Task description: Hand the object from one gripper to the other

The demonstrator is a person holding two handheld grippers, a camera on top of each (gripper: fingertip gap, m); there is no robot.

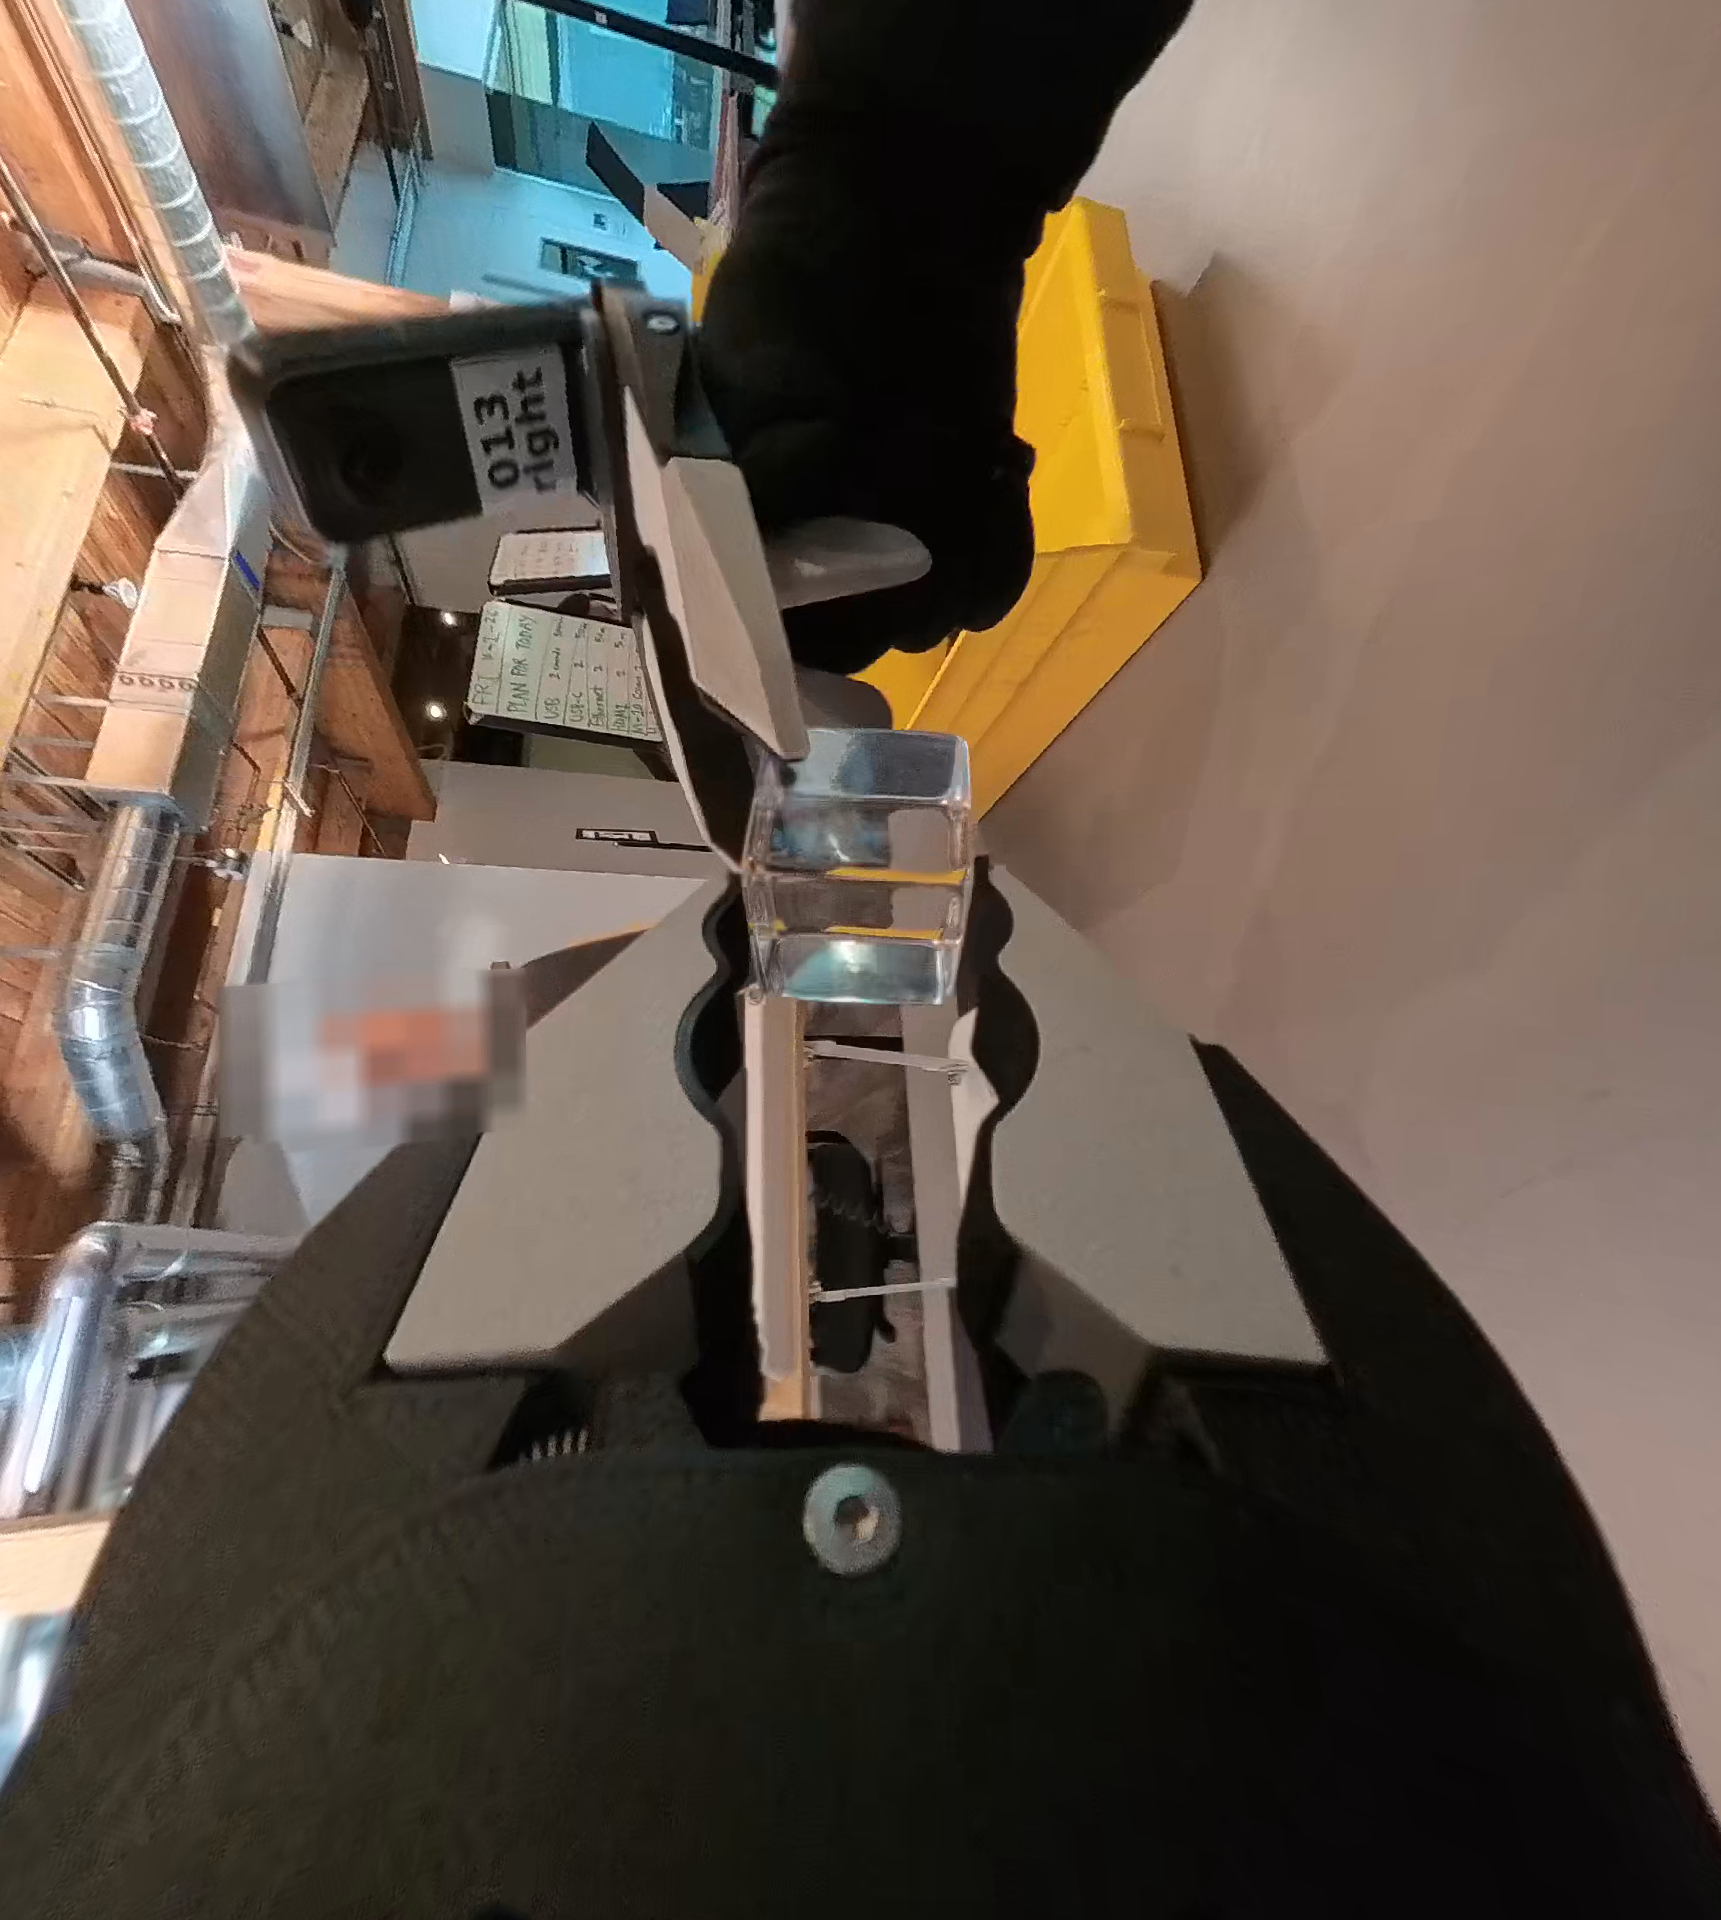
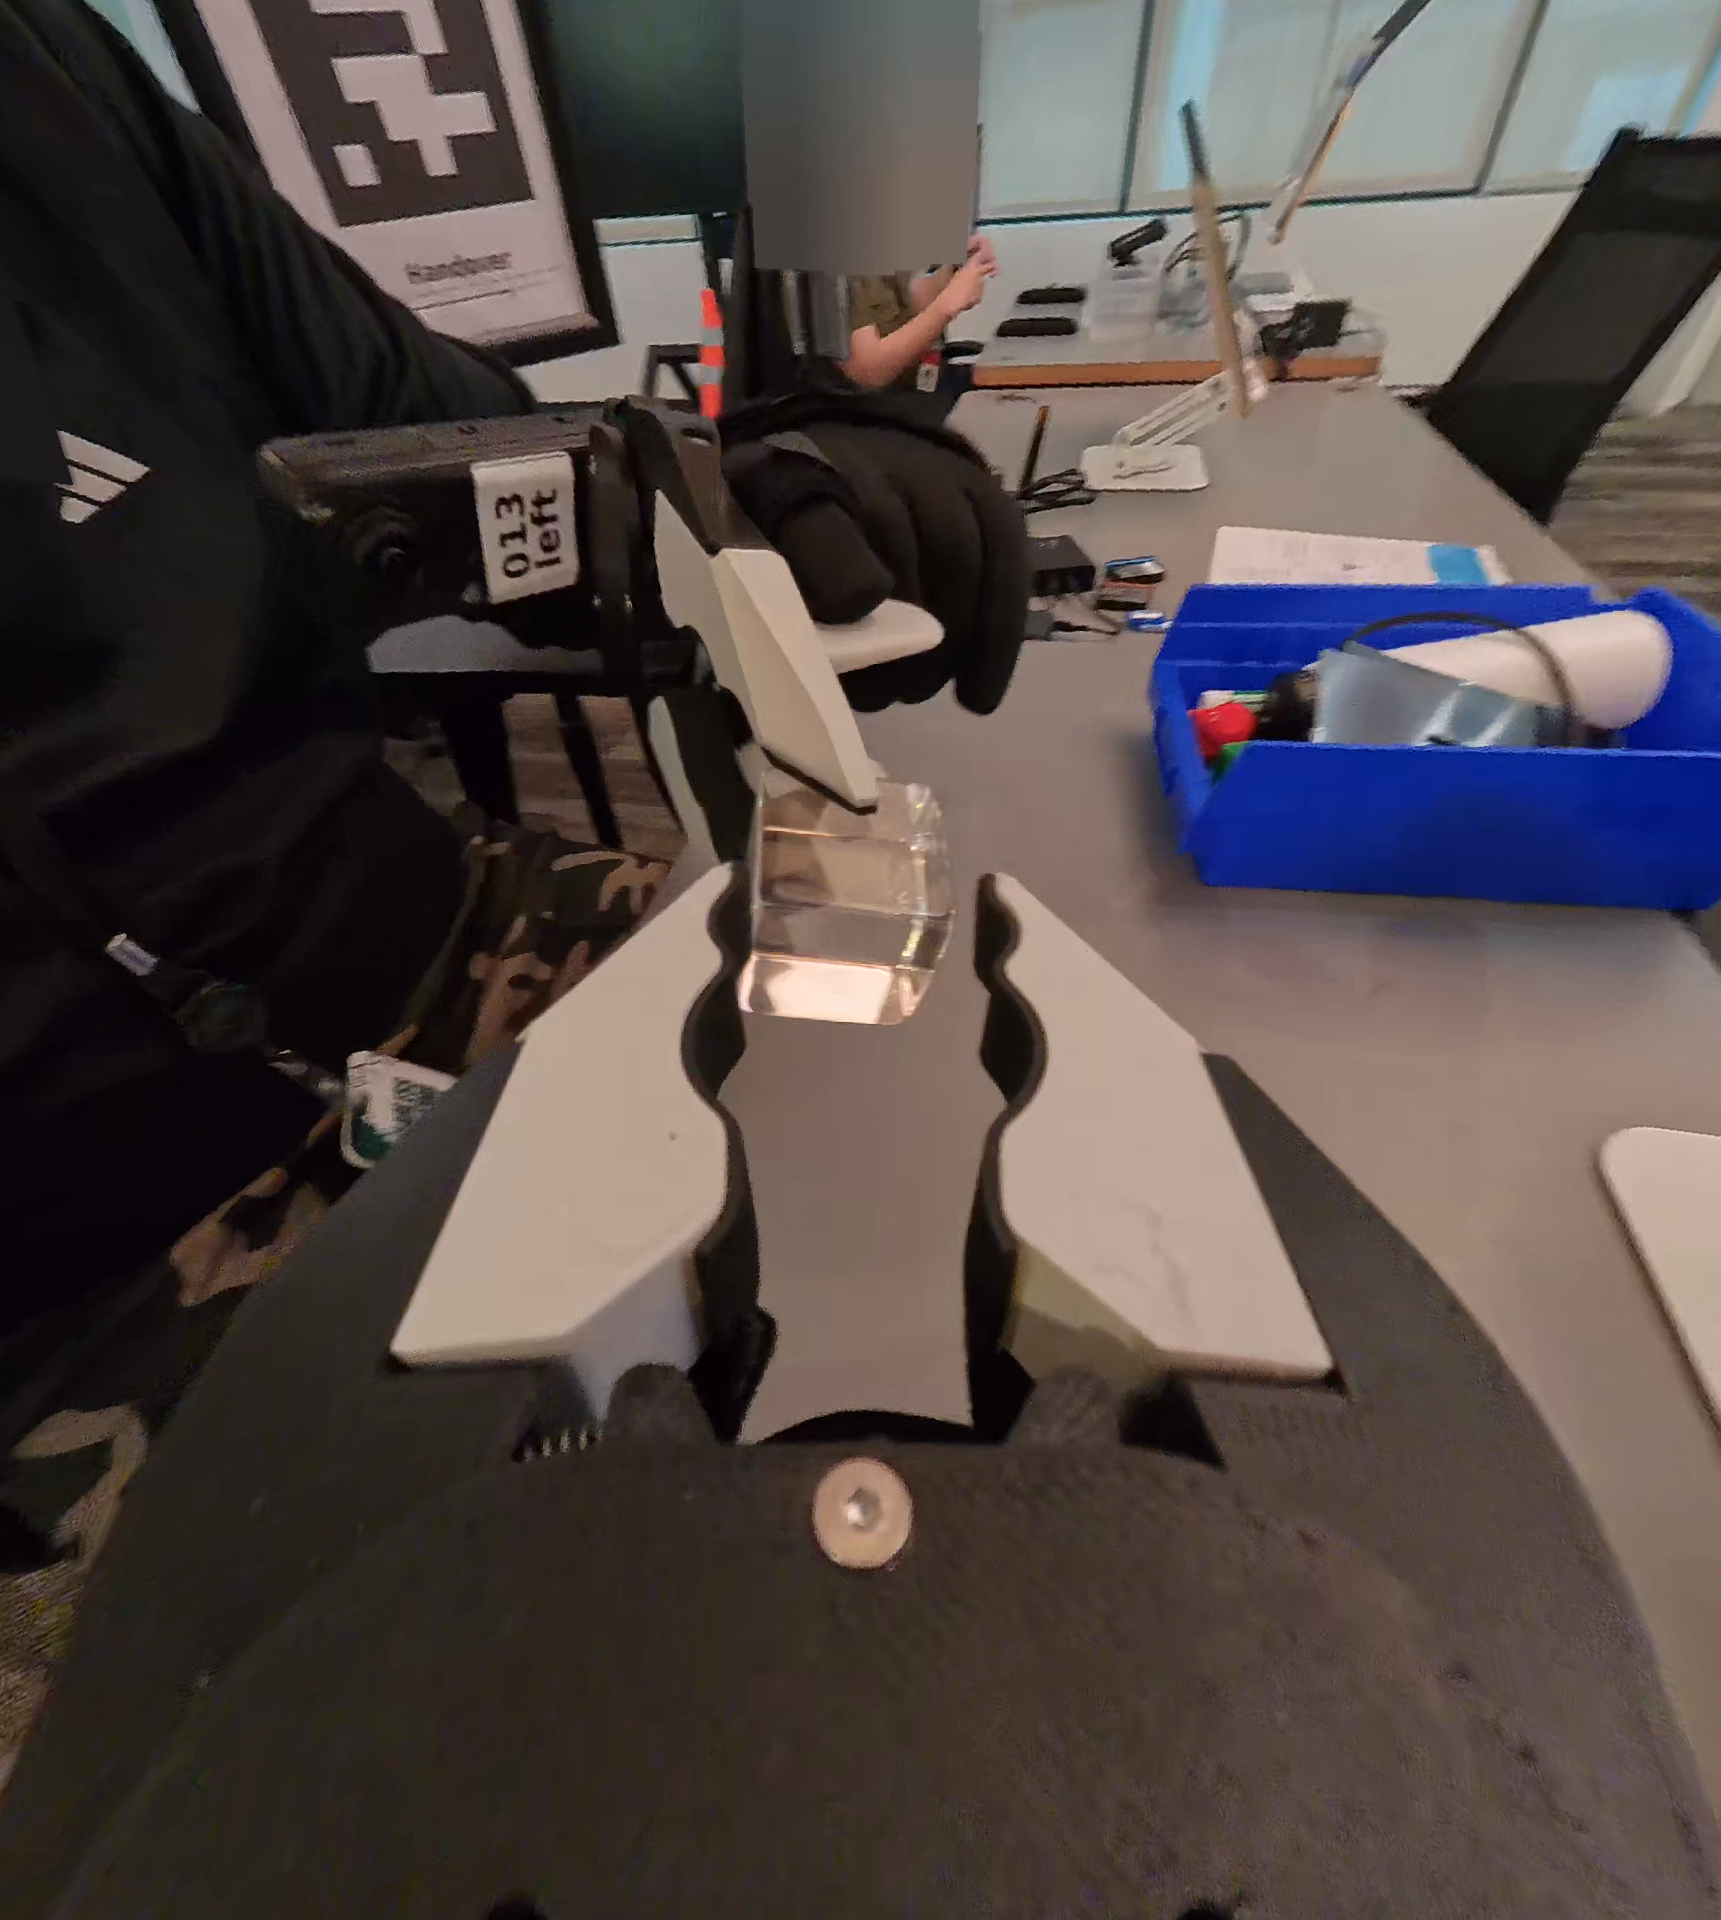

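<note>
A clear cube (image 1: 856, 868) hangs in the air between my two grippers, above the grey table (image 2: 1251, 1039). My left gripper (image 1: 858, 914) clasps it at the fingertips, both pads pressed to its sides. My right gripper (image 2: 851, 914) brackets the same cube (image 2: 851, 914), left pad touching, the right pad apparently just off it, so I cannot tell whether it grips.

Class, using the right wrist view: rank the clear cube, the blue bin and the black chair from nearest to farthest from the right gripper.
1. Clear cube, at the right gripper's fingertips, between them.
2. Blue bin, on the table, ahead to the right.
3. Black chair, beyond the table's far right end.
</note>
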